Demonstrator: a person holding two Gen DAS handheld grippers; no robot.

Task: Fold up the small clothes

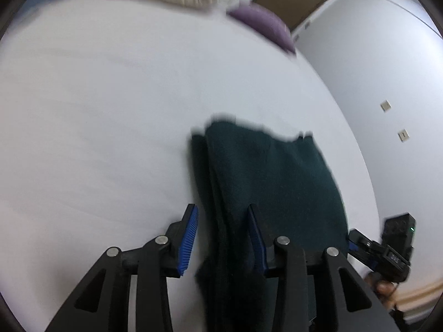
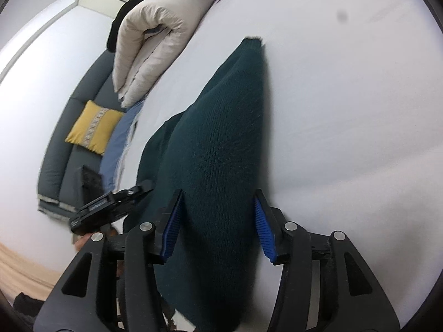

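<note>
Sweater (image 2: 218, 144) on bed (image 2: 346, 110) runs lengthwise straight ahead; right gripper (image 2: 218, 218) and left gripper (image 1: 223, 238) both spread, straddling its near end.

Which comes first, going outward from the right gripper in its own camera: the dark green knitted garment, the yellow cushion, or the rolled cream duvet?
1. Dark green knitted garment, between the right gripper's open fingers.
2. Yellow cushion, on the left, on the grey sofa.
3. Rolled cream duvet, upper left, at the bed's far end.
</note>
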